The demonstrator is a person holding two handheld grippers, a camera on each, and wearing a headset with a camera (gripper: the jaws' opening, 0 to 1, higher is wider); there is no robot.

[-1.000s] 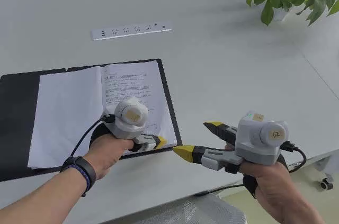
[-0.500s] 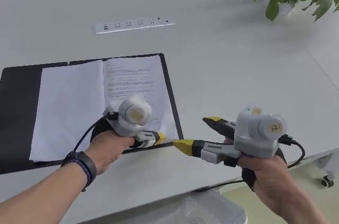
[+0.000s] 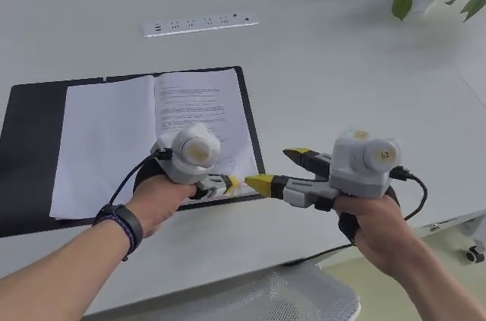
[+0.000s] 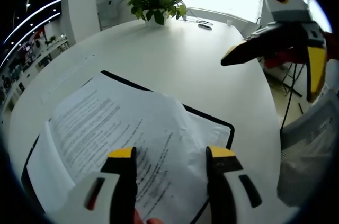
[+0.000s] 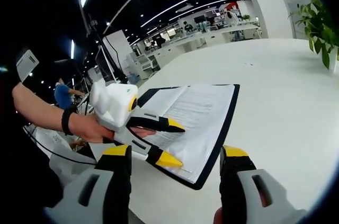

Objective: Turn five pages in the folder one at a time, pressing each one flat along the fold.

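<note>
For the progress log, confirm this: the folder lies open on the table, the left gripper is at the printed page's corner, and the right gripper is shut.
No: the right gripper is open, jaws apart, as the right gripper view shows. The folder lies open on the table, with the left gripper at the corner of the printed page.

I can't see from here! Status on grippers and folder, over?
Left gripper open over near corner of page. Right gripper open, just beside folder. Folder open flat. Nothing blocking.

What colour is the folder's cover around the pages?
Black: the folder frames the white pages, clearest in the head view.
</note>
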